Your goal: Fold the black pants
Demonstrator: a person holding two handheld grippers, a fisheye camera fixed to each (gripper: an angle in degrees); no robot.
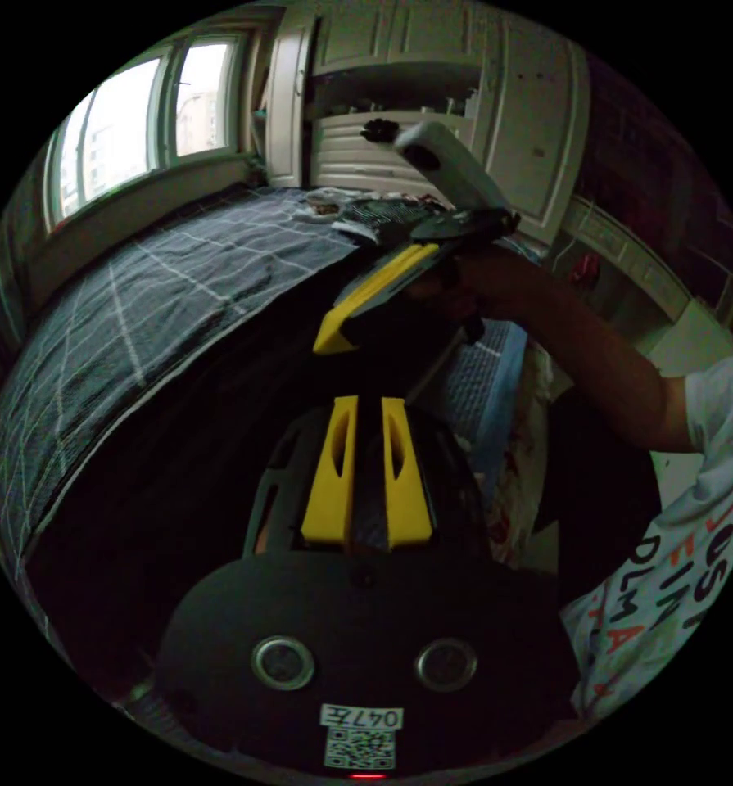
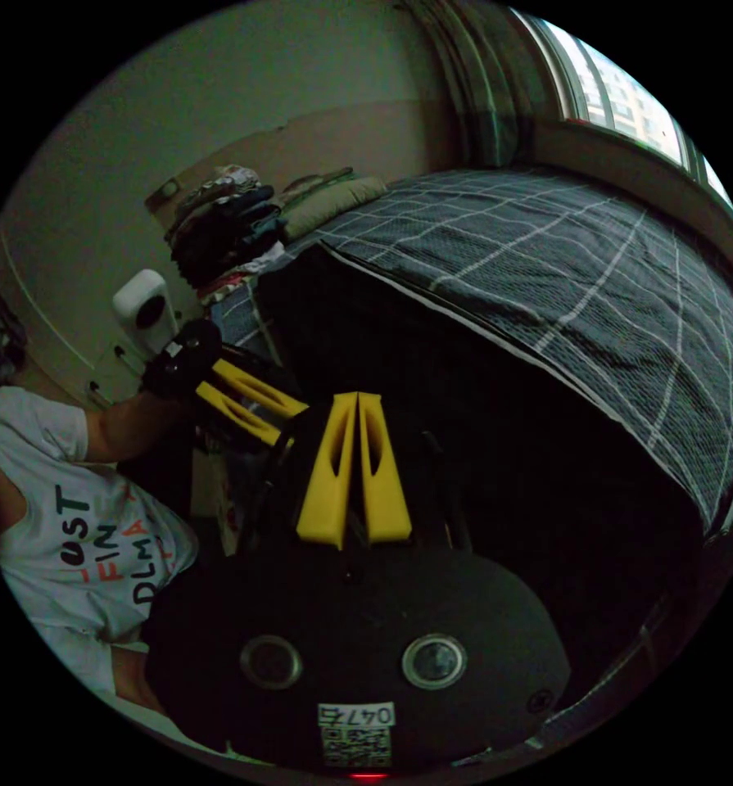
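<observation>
black pants [image 1: 219,426] drape a checked bed [image 1: 137,286] below a window [image 1: 120,123], both grippers [image 1: 369,403] [image 2: 358,397] pinching their cloth.

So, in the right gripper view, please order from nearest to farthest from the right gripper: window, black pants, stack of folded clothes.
From the right gripper:
1. black pants, right at its tips.
2. stack of folded clothes, upper left by the wall.
3. window, top right past the bed.
</observation>
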